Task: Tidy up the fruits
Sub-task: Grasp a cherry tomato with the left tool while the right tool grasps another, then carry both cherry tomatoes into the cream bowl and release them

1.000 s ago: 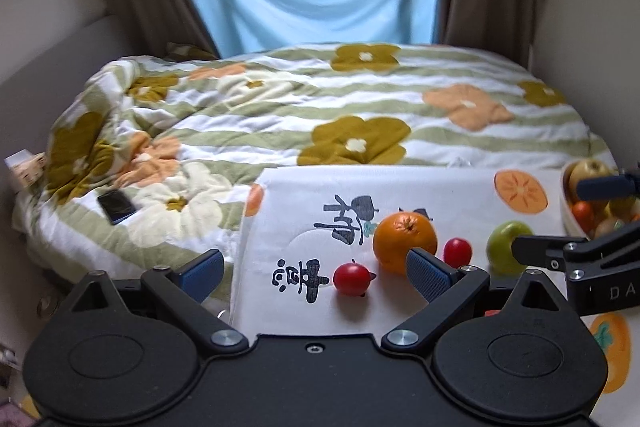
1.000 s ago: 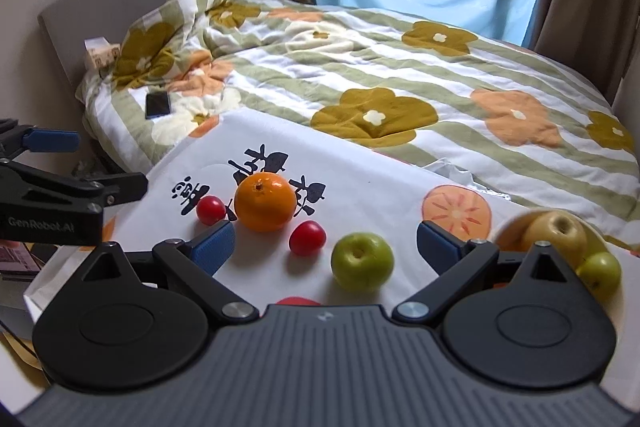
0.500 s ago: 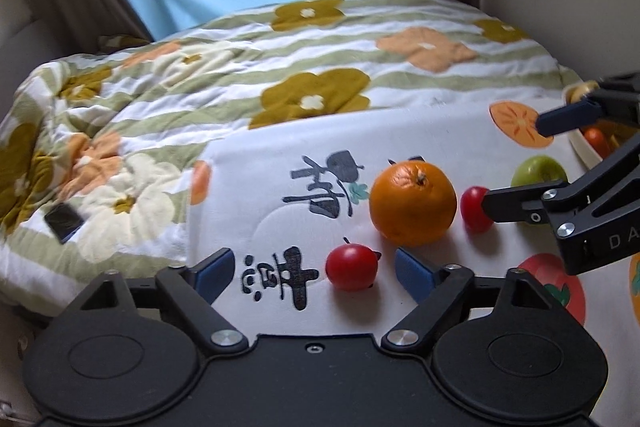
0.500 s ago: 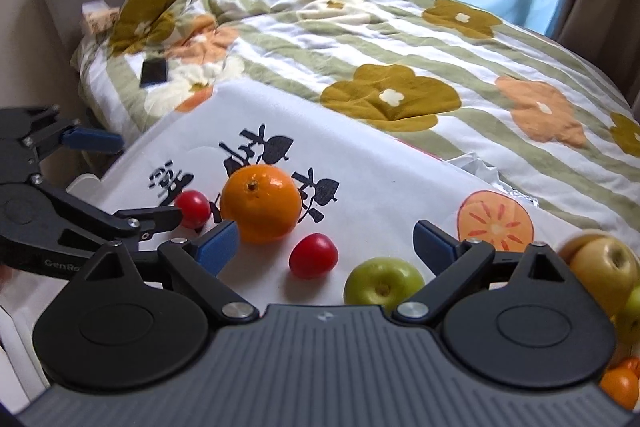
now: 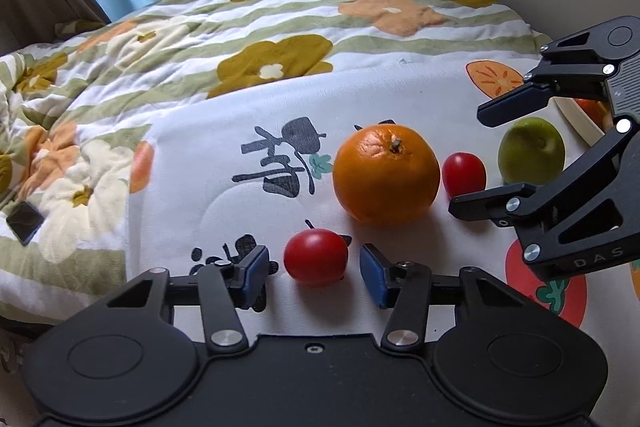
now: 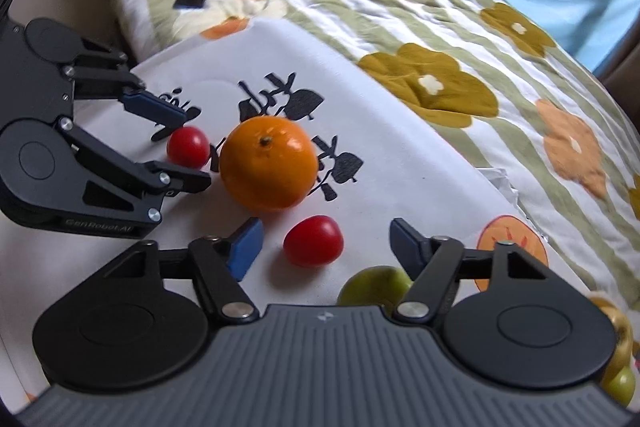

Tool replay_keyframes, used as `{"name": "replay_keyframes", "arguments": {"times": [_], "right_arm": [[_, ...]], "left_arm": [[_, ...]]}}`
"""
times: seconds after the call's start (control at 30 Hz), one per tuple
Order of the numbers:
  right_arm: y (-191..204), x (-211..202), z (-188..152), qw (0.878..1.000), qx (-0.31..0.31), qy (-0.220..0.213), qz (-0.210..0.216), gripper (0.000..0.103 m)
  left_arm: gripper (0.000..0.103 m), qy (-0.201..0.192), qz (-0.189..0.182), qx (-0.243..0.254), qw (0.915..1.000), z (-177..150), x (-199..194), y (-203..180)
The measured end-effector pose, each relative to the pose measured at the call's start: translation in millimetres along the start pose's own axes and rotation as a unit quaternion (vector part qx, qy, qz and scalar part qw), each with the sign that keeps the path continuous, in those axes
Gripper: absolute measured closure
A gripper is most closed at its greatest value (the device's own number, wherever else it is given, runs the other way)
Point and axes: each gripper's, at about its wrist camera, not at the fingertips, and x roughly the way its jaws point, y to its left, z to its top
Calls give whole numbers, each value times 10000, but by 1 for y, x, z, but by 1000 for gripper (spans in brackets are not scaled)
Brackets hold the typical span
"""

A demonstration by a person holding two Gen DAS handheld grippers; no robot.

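While both grippers' fingers gape: two glossy round tomatoes [image 5: 315,257], dimpled orange [image 5: 386,171], quilted white cloth [image 5: 224,163].

Lettering on my two tools and on the cloth

On my right hand-held gripper [image 5: 476,159], seen from my left wrist, I read "DAS" in pale letters on the black body, the rest cut off at the frame edge. On my left hand-held gripper [image 6: 182,151], seen from my right wrist, the black body carries "GenRobot.AI". The white cloth [image 5: 208,155] under the fruit bears large black brush-style characters, which I cannot read for certain. I can make out no other writing.
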Motion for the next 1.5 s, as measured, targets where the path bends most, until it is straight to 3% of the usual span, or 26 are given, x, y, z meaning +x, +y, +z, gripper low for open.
{"name": "replay_keyframes", "arguments": {"times": [0.13,0.23,0.8,1.5], "right_arm": [[0,5,1,9998,-165,60,26,22],[1,8,1,9996,-236,125,123,29],[3,16,2,9982,-494,232,268,52],[6,-59,-18,9990,-58,-373,225,52]], "left_arm": [[58,18,-101,-70,9999,2,1,1],[65,34,-103,-30,9999,4,0,-1],[65,166,37,-360,9992,-10,-14,2],[66,-280,289,-535,9978,-6,-77,-30]]}}
